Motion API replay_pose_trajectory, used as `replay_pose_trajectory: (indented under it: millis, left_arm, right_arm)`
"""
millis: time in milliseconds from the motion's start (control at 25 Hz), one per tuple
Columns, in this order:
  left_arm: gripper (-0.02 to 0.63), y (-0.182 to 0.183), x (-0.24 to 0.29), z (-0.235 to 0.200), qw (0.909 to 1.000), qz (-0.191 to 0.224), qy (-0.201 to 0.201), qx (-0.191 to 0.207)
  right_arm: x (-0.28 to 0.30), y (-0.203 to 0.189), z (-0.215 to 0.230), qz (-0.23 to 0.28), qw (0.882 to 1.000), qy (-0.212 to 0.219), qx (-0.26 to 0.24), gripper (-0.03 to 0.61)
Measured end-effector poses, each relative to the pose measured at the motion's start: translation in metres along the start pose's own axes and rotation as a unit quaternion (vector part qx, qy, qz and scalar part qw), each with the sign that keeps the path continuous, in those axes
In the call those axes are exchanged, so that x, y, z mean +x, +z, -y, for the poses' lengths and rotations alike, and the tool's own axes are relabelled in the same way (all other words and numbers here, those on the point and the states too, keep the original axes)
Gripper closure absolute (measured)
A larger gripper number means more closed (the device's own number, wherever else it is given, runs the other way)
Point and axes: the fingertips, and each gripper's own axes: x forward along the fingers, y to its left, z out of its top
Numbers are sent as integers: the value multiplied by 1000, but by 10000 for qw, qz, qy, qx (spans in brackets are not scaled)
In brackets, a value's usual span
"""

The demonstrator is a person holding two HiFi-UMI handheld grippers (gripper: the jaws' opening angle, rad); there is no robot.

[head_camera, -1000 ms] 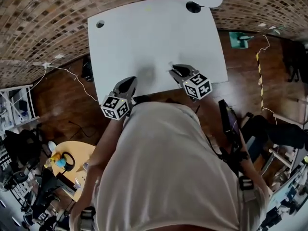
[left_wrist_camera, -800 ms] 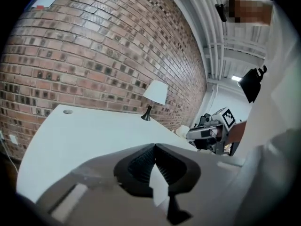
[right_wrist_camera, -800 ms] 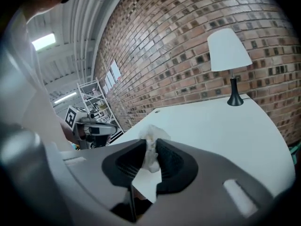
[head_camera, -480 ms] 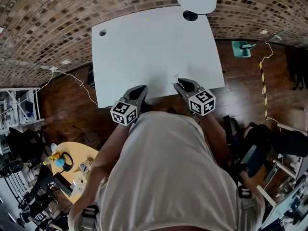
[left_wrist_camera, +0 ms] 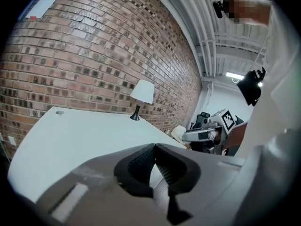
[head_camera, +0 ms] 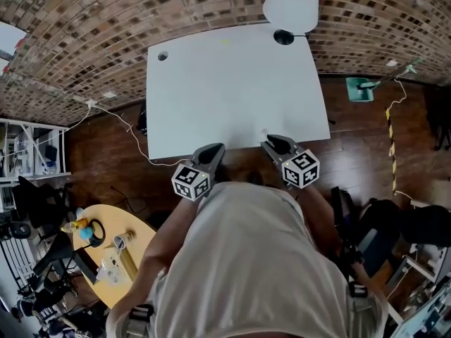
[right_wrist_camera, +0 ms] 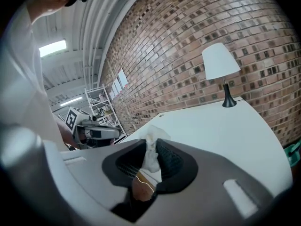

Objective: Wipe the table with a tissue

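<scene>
Head view: you pulled back, desk (head_camera: 232, 83) edge just ahead; right tongs (head_camera: 268, 141) gripped tissue (right_wrist_camera: 151, 152), left tongs (head_camera: 218, 149) closed, empty; wiping apparently finished.

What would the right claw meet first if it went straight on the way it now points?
Probably the white table: the right claw, gripping the tissue, aims slightly down across it.

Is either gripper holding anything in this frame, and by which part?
The right gripper is shut on a crumpled white tissue, pinched at its bunched middle, with a tuft past the tips. The left gripper is shut and empty.
</scene>
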Motion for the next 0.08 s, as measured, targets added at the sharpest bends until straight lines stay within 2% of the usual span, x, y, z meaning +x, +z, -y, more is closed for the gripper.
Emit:
replay_pose_trajectory:
  millis: [80]
  left_arm:
    - [607,-2,-2,14,10000,-11,-84,18]
  right_arm:
    - [-6,-3,-4,-10,10000,33,2,506]
